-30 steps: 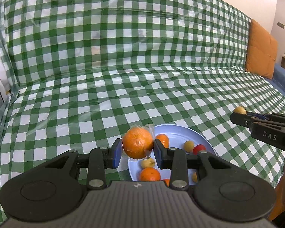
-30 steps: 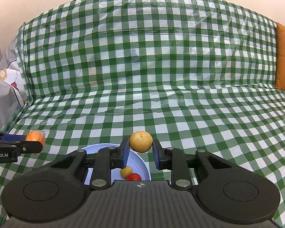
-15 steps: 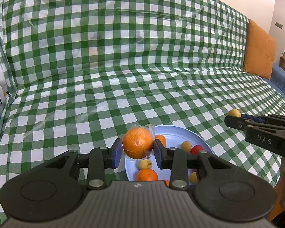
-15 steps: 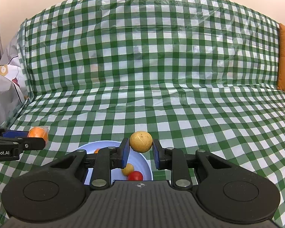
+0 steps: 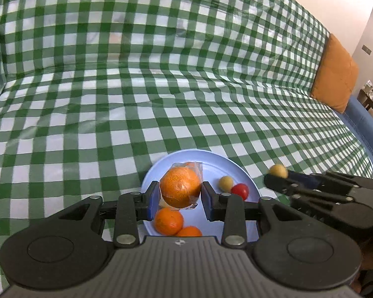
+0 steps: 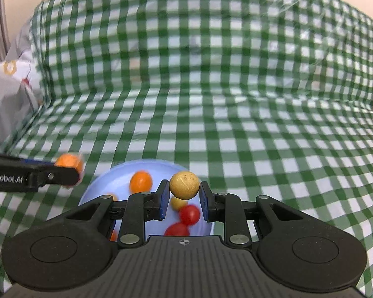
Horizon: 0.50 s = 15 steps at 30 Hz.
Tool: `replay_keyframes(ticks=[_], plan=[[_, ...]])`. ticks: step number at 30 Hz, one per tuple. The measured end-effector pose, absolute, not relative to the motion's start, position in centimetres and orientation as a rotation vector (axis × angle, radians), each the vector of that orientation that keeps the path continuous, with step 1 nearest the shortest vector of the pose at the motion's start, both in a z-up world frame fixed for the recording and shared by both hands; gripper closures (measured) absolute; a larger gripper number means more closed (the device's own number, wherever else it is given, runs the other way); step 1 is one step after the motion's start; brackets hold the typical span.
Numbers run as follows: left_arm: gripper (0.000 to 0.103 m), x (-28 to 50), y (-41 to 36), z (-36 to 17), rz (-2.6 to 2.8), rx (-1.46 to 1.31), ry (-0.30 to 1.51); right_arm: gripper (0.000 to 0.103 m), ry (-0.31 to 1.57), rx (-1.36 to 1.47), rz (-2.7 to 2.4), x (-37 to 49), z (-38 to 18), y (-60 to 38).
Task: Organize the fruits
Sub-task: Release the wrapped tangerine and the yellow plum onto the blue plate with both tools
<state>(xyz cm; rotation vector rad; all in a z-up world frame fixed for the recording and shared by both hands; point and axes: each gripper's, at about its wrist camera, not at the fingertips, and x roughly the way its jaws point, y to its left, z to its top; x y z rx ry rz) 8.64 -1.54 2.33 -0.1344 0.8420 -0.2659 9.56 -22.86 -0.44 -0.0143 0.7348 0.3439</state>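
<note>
Above the blue plate (image 5: 248, 181), left fingers (image 5: 153, 200) clench a wrapped orange (image 5: 180, 190), right fingers (image 6: 163, 200) a tan ball (image 6: 184, 185).

A plastic-wrapped orange (image 5: 180, 190) and a tan round fruit (image 6: 184, 185) hang above the fruit-filled blue plate (image 5: 212, 162).

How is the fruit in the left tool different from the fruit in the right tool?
The wrapped orange in the left tool is bright orange, while the small tan fruit in the right tool is pale yellow-brown. The wrapped orange is clearly the bigger of the two. It sits in clear plastic film, while the small tan fruit is bare. Both are round, gripped between blue pads, and held over the blue plate.
</note>
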Motion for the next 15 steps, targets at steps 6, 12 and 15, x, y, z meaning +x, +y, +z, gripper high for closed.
replay_keyframes(ticks=[6,12,15], plan=[[0.063,8.8,-2.9,2.0,-0.291,-0.116,0.849,0.076,0.777,-0.031,0.396,9.6,-0.9,-21.5],[0.061,8.7,-2.8,2.3,-0.306,-0.124,0.826,0.064,0.788,-0.054,0.402,9.6,-0.9,-20.6],[0.061,8.7,-2.6,2.5,-0.303,-0.130,0.818,0.059,0.789,-0.046,0.392,9.6,-0.9,-20.8]])
